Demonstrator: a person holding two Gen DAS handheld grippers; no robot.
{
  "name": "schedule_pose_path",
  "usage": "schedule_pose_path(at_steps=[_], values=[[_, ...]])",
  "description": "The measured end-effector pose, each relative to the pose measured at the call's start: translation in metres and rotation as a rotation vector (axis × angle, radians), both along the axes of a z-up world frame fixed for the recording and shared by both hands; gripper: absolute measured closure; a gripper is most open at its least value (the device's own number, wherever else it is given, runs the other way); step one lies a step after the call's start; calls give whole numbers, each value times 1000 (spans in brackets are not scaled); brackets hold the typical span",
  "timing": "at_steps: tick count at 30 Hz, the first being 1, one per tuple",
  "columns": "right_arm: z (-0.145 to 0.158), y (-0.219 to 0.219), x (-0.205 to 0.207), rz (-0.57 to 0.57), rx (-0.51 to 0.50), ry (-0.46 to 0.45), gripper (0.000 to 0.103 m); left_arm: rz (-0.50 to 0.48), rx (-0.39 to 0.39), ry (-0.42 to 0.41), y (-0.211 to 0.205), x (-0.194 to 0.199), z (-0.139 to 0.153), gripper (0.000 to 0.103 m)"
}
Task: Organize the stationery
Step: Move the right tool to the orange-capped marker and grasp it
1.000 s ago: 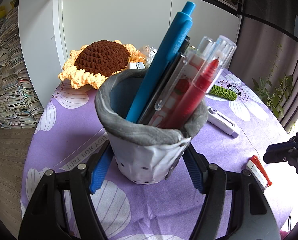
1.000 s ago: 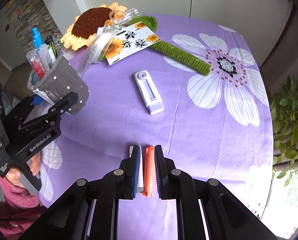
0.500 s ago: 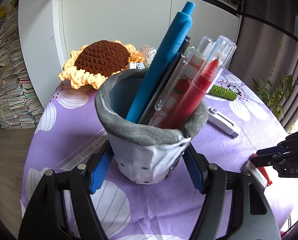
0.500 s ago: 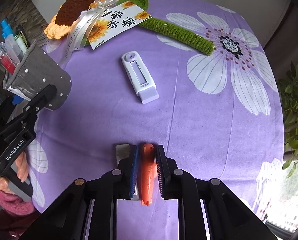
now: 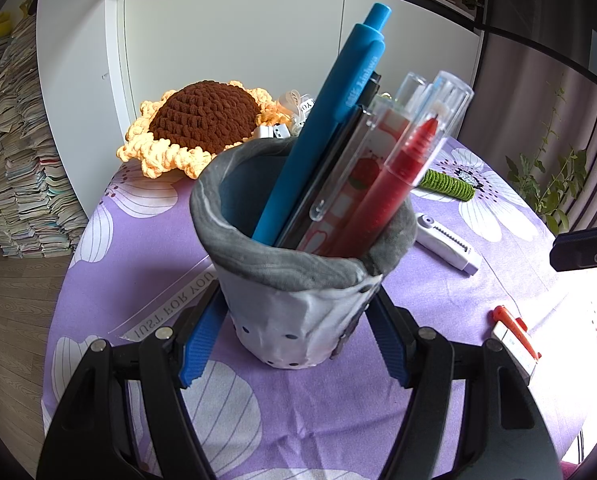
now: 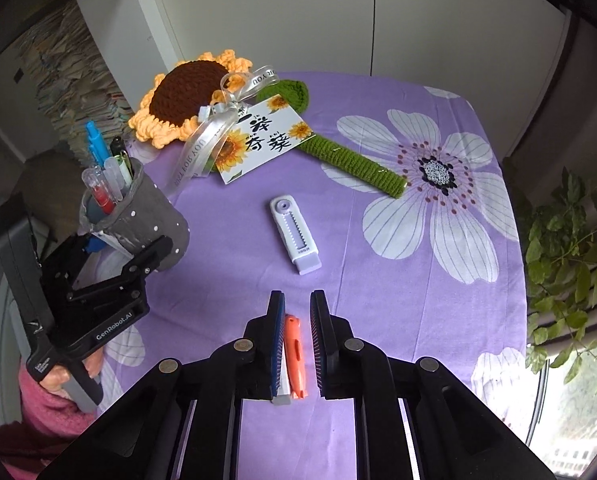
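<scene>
Orange cutter next for the pen holder

Left gripper (image 5: 290, 344) clamps the pen holder (image 5: 298, 280); right gripper (image 6: 297, 312), jaws narrow, straddles the orange cutter (image 6: 294, 356) ungripped. Next, squeeze and lift.

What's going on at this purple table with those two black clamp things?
A person is tidying stationery with a hand-held tool in each hand. The left tool is clamped around a grey cup that already holds several pens. The right tool hovers over an orange cutter lying on the table, its jaws slightly apart and holding nothing. A white slider case also lies loose on the table.
</scene>
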State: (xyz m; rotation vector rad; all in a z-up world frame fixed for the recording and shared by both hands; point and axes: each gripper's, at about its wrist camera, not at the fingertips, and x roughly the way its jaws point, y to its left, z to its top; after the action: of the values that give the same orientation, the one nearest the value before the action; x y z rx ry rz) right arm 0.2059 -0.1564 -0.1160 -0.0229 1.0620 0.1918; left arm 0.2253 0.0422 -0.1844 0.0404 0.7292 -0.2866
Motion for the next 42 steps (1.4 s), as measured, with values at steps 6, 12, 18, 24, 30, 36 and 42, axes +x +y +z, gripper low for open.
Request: schedule_pose_path(at_steps=[6,12,18,24,30,36,42], values=[[-39,4,17,8,3,137,89,0,0,0,0,0,0,34],[-59,3,25,-5,5,200,88,0,0,0,0,0,0,34],[-69,6,32,-1,5,222,88,-1,0,0,0,0,0,34],[-72,3,39,1,-7,263,81,-1,0,0,0,0,0,34],[-71,-7,38,-8,-20,284,76,-2,1,0,0,0,0,34],[-70,-11,40,5,-52,289,76,-2,0,0,0,0,0,34],[-73,-9,34,-4,-128,313,76,-3,2,-1,0,0,0,34]])
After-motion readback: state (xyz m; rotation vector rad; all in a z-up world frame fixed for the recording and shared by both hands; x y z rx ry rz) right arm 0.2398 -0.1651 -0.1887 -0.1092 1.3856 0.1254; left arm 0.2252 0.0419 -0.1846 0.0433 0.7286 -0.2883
